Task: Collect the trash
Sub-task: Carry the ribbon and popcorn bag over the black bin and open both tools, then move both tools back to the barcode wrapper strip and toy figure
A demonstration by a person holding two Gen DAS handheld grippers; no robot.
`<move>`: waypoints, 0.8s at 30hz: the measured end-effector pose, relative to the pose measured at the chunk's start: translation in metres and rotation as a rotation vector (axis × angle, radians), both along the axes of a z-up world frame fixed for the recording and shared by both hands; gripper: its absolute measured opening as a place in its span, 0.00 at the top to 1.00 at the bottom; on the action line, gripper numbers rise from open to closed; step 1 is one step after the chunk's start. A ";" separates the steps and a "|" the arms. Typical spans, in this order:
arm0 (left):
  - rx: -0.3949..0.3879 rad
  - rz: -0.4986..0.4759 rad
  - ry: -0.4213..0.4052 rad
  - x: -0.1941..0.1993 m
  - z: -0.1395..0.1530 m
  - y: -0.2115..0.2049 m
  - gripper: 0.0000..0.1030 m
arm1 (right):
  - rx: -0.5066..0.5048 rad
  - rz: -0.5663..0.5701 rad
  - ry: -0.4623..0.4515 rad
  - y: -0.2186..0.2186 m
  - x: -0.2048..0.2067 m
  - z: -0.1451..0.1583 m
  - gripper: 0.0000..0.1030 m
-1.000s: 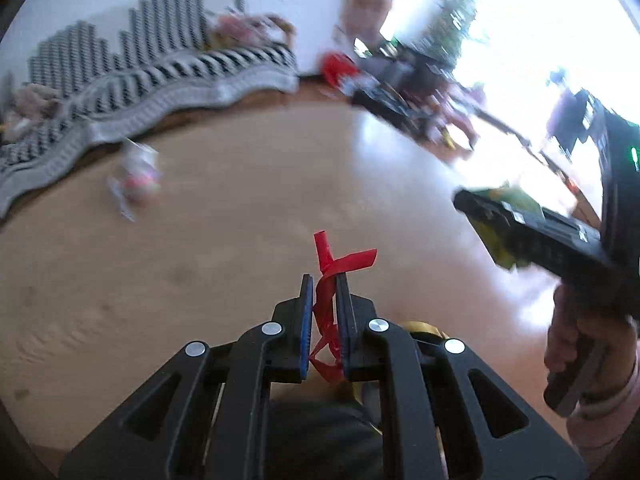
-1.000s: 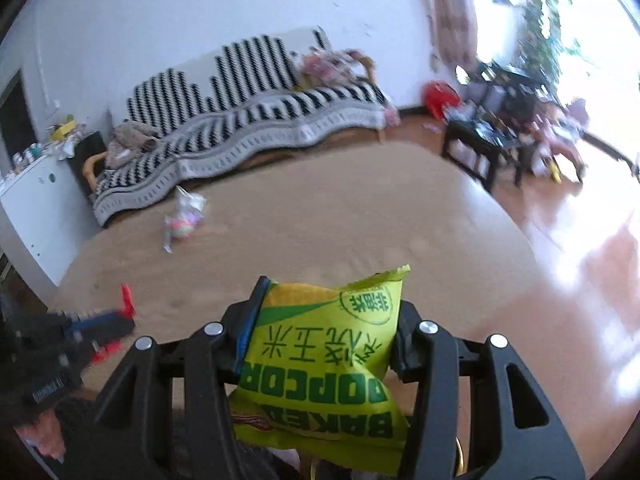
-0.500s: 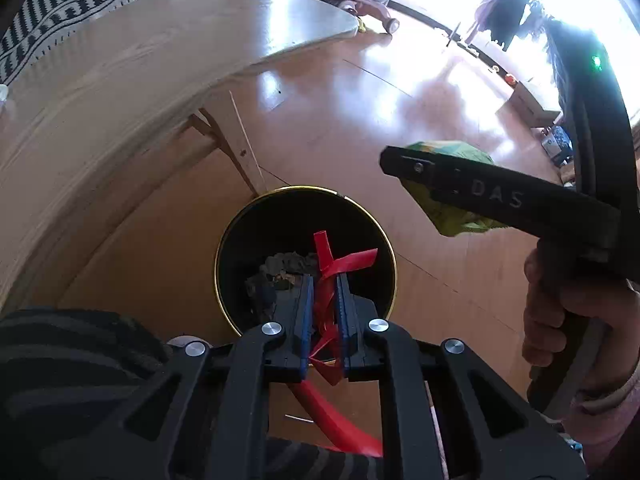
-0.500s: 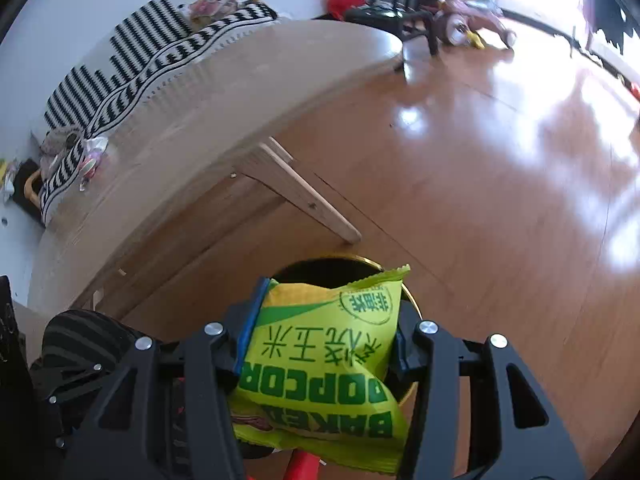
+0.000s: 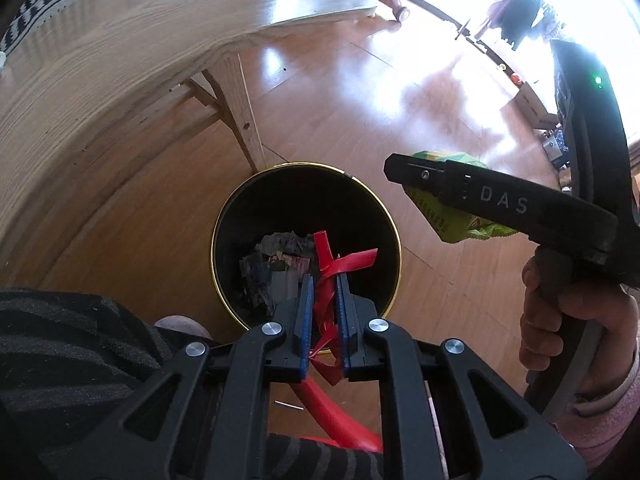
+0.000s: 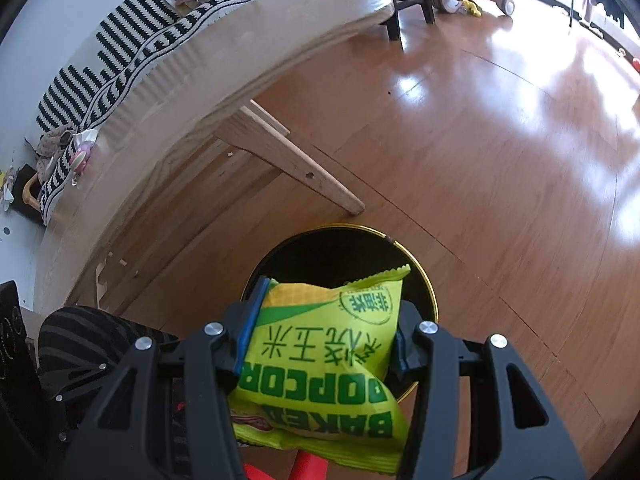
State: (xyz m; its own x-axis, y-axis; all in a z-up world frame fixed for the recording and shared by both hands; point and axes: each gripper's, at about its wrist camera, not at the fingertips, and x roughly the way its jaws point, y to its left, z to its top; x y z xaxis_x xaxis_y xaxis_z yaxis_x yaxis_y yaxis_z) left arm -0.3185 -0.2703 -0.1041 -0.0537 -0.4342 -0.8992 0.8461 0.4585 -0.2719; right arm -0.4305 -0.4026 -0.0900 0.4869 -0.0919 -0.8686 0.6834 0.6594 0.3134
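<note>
My left gripper point(image 5: 323, 280) is shut on a crumpled red wrapper point(image 5: 334, 266) and holds it over the near side of a black bin with a gold rim point(image 5: 256, 196) on the floor. Crumpled trash point(image 5: 276, 258) lies in the bin. My right gripper point(image 6: 328, 304) is shut on a yellow-green popcorn bag point(image 6: 320, 356) above the same bin point(image 6: 430, 296). In the left wrist view the right gripper point(image 5: 404, 172) with the bag point(image 5: 452, 224) hovers to the right of the bin.
A wooden table point(image 5: 120, 40) with a slanted leg point(image 6: 296, 168) stands just beyond the bin. A pink wrapper point(image 6: 80, 156) lies on its far side. A striped sofa point(image 6: 132, 52) is behind it. My striped-trousered knee point(image 5: 68, 352) is left of the bin.
Both grippers swung down from over the tabletop to above the bin, still holding their trash. In the last half second they moved slightly closer to the bin.
</note>
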 end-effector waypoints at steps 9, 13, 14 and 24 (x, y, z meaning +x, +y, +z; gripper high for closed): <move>-0.006 -0.006 0.002 -0.004 0.000 -0.006 0.90 | 0.002 -0.001 -0.005 -0.003 -0.003 0.000 0.51; -0.014 -0.017 0.014 -0.005 0.002 -0.005 0.90 | 0.017 0.000 -0.012 -0.003 -0.003 -0.001 0.40; -0.010 -0.025 0.022 -0.006 0.001 -0.006 0.89 | 0.025 -0.005 -0.026 -0.005 -0.004 0.000 0.33; -0.111 0.048 0.024 0.005 0.026 0.012 0.06 | -0.096 -0.124 -0.027 -0.020 -0.017 0.017 0.07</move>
